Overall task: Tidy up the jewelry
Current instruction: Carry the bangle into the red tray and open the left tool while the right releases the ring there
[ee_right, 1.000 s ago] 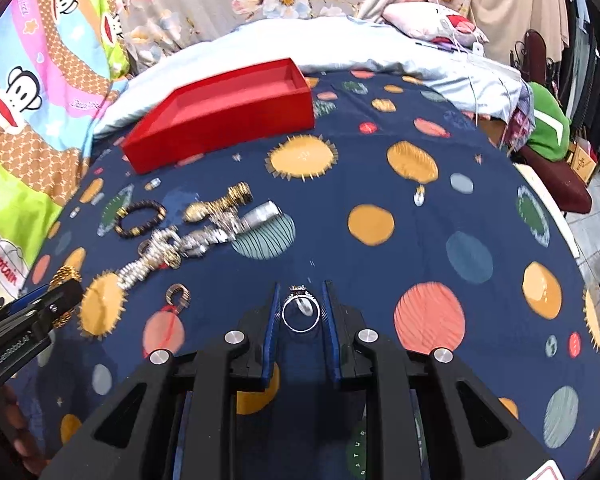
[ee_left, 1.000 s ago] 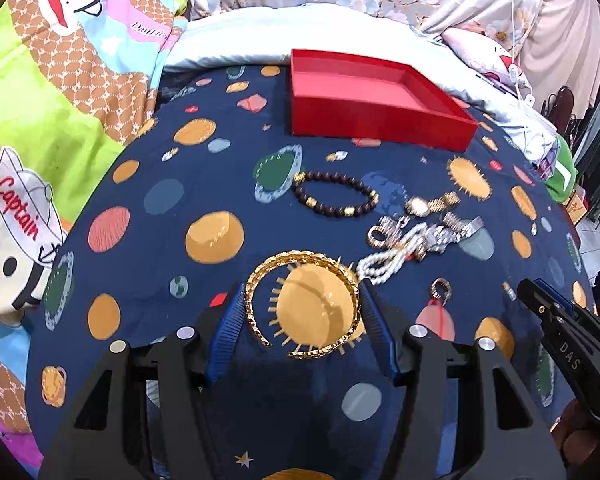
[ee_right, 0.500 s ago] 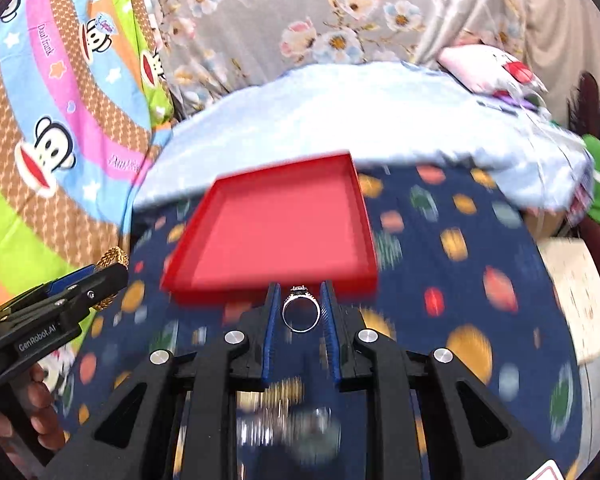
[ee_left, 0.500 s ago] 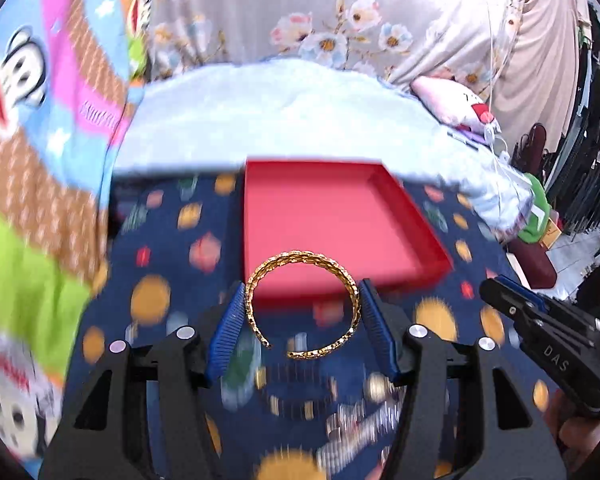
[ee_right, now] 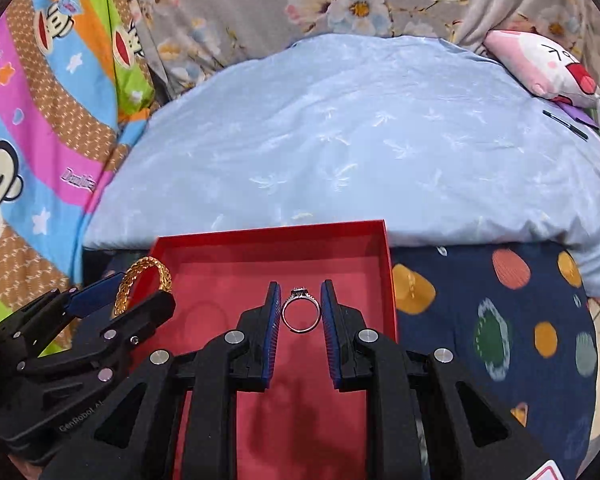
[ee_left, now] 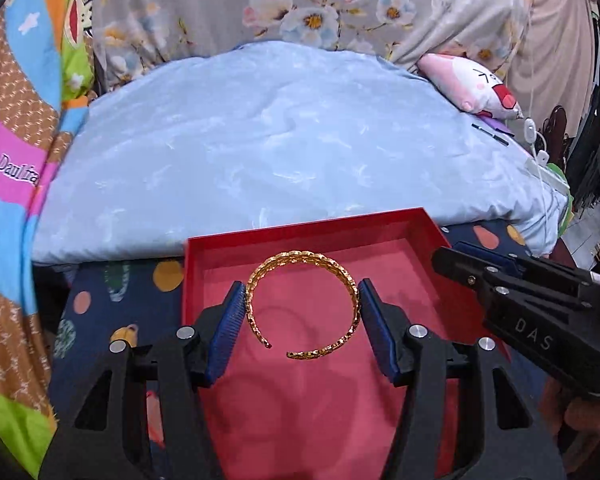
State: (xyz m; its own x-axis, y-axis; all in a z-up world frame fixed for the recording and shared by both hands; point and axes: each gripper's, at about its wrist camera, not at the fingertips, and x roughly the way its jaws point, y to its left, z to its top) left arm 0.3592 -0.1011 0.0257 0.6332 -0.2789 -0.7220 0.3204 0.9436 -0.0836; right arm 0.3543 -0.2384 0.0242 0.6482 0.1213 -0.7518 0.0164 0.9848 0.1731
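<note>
My left gripper is shut on a gold open bangle and holds it above the red tray. My right gripper is shut on a silver ring with a stone, also above the red tray. In the right wrist view the left gripper and the bangle show over the tray's left side. In the left wrist view the right gripper shows at the tray's right side. The rest of the jewelry is out of view.
The tray lies on a dark blue spotted cloth. Behind it is a light blue quilt, a pink plush pillow and floral curtains. A colourful cartoon blanket is at the left.
Both grippers lifted off the cloth with the bangle and the ring and moved forward over the red tray. The loose jewelry has dropped out of view.
</note>
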